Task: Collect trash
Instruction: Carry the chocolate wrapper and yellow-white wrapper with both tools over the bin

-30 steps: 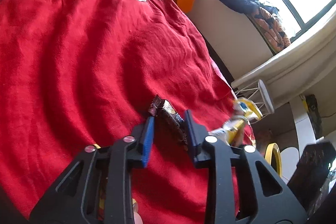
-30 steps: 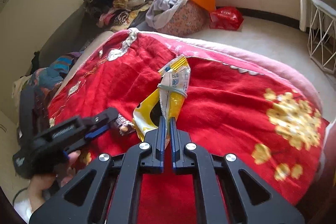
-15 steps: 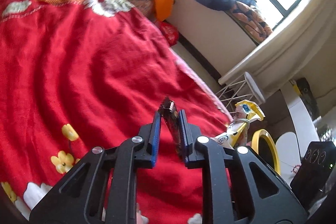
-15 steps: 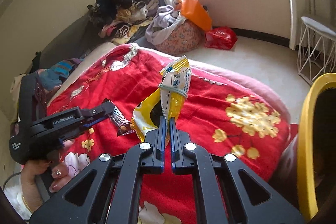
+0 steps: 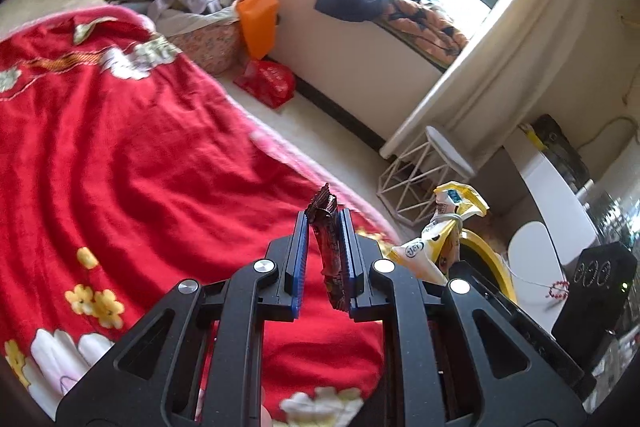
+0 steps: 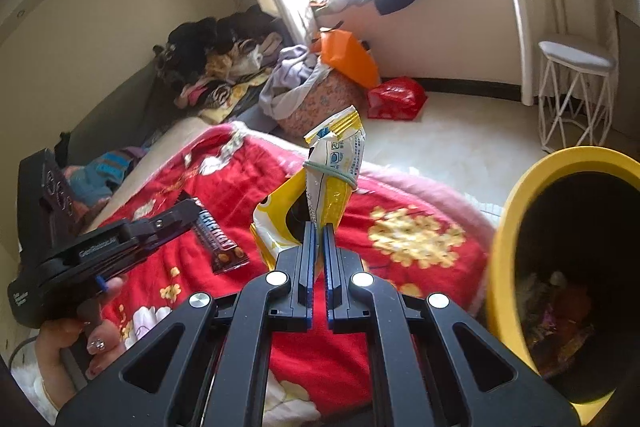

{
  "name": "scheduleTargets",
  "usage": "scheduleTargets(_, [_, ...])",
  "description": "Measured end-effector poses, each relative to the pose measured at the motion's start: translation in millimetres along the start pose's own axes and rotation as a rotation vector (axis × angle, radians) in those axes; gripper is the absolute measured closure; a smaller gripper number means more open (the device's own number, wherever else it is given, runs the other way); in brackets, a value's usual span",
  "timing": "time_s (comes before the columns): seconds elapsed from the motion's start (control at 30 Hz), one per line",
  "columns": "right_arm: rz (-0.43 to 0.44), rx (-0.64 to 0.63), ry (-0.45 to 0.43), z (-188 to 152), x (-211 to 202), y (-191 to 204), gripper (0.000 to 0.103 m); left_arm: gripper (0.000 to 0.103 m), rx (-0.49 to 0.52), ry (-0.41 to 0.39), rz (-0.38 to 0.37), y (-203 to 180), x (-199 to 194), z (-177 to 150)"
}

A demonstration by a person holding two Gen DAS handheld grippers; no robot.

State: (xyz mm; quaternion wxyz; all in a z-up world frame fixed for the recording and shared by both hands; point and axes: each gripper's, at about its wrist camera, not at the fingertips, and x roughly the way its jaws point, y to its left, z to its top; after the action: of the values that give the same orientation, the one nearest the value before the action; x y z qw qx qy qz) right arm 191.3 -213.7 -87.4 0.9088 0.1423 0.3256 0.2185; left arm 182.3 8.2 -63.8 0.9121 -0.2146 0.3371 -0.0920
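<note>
My left gripper (image 5: pixel 323 223) is shut on a dark brown candy bar wrapper (image 5: pixel 329 247) and holds it in the air above the red blanket (image 5: pixel 120 167). The wrapper also shows in the right wrist view (image 6: pixel 218 241), held by the left gripper (image 6: pixel 188 213). My right gripper (image 6: pixel 318 231) is shut on a yellow and white snack bag (image 6: pixel 320 179) tied with a rubber band, lifted off the bed. The bag shows in the left wrist view (image 5: pixel 440 243) too. A yellow trash bin (image 6: pixel 560 267) with trash inside stands at the right, beside the bed.
A white wire stool (image 6: pixel 576 91) stands on the floor near the window wall. A red bag (image 6: pixel 396 97), an orange bag (image 6: pixel 348 55) and a laundry basket (image 6: pixel 316 103) sit past the bed's far end. Clothes are piled at the back.
Both grippers have lifted their trash off the blanket and moved right toward the bed's edge. The yellow bin has come into the right wrist view.
</note>
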Motion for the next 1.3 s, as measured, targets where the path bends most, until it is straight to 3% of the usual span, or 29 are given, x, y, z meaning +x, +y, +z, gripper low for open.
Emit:
scheduleTargets(0.5, [-0.119,0.135,-0.068,-8.0,-59.6,-76.5,0.099,0.092,0.107,0.023,-0.093,-59.7,3.8,-13.8])
scheduleTargets(1.3, [-0.339,0.181,-0.135,-12.4,-115.5,-140.1,0.099,0.092,0.299,0.091,-0.204,-147.0,19.1,-46.3])
